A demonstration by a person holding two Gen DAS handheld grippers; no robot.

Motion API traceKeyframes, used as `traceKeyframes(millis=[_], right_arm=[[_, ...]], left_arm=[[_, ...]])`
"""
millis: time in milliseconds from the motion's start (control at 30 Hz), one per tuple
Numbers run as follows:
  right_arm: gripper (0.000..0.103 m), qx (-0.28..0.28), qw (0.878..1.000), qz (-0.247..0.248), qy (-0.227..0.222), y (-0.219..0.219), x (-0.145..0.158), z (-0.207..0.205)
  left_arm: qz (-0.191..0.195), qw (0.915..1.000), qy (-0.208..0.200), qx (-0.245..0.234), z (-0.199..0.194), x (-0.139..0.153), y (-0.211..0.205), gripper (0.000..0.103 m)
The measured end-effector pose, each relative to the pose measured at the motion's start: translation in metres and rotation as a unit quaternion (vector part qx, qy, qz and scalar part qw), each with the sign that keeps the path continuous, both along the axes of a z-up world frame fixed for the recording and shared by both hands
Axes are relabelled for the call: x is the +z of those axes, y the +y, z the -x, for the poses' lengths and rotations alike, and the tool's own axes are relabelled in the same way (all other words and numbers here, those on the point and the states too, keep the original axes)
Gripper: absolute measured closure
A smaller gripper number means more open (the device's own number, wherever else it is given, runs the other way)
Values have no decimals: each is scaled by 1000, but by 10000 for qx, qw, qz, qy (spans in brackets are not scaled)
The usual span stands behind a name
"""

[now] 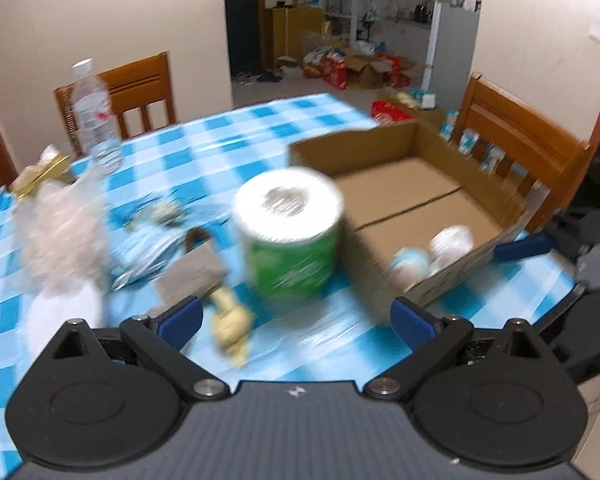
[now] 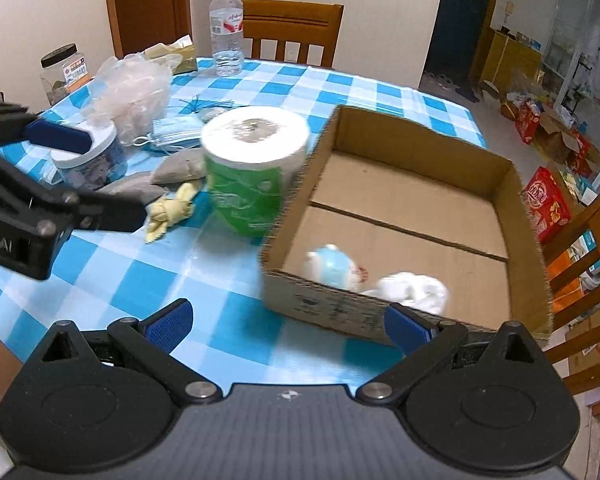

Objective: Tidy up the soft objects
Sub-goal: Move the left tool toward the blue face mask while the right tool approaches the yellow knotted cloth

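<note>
A toilet paper roll in green wrap (image 1: 290, 236) (image 2: 254, 168) stands on the checked tablecloth beside an open cardboard box (image 1: 416, 184) (image 2: 412, 208). In the box lie a blue-white plush toy (image 2: 334, 268) (image 1: 410, 266) and a white cloth (image 2: 416, 288) (image 1: 452, 242). A yellow soft toy (image 1: 230, 320) (image 2: 170, 210), grey pouches (image 2: 178, 170) and blue face masks (image 2: 172, 130) lie left of the roll. My left gripper (image 1: 296, 322) is open just before the roll; in the right wrist view it shows at the left (image 2: 84, 176). My right gripper (image 2: 286, 328) is open and empty near the box's near wall.
A water bottle (image 2: 226, 28) (image 1: 94, 116), a crumpled plastic bag (image 2: 130, 92), a white-lidded jar (image 2: 90, 156), a black-lidded jar (image 2: 62, 72) and a tissue pack (image 2: 172, 54) stand at the table's far left. Wooden chairs (image 2: 290, 32) (image 1: 516, 140) ring the table.
</note>
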State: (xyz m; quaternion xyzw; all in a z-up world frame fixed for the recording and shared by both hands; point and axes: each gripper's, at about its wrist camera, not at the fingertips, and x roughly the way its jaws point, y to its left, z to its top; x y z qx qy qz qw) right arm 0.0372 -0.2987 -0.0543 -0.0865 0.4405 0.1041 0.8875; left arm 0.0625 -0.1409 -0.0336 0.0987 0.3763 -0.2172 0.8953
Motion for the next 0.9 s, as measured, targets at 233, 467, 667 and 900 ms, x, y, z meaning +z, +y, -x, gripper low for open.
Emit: traceKeyframes(millis=[233, 467, 667, 900], right_arm=[[0, -41, 10000, -6, 15, 52, -6, -5], [0, 36, 10000, 13, -39, 102, -25, -28], [0, -91, 9999, 10, 118, 137, -56, -60], [0, -371, 9986, 64, 365, 157, -86, -86]], left_arm=[[-144, 9993, 182, 283, -1, -20, 66, 3], [-321, 9975, 233, 584, -8, -38, 122, 3], [-410, 9951, 334, 836, -20, -52, 161, 3], [-552, 9912, 398, 1136, -36, -68, 198, 3]])
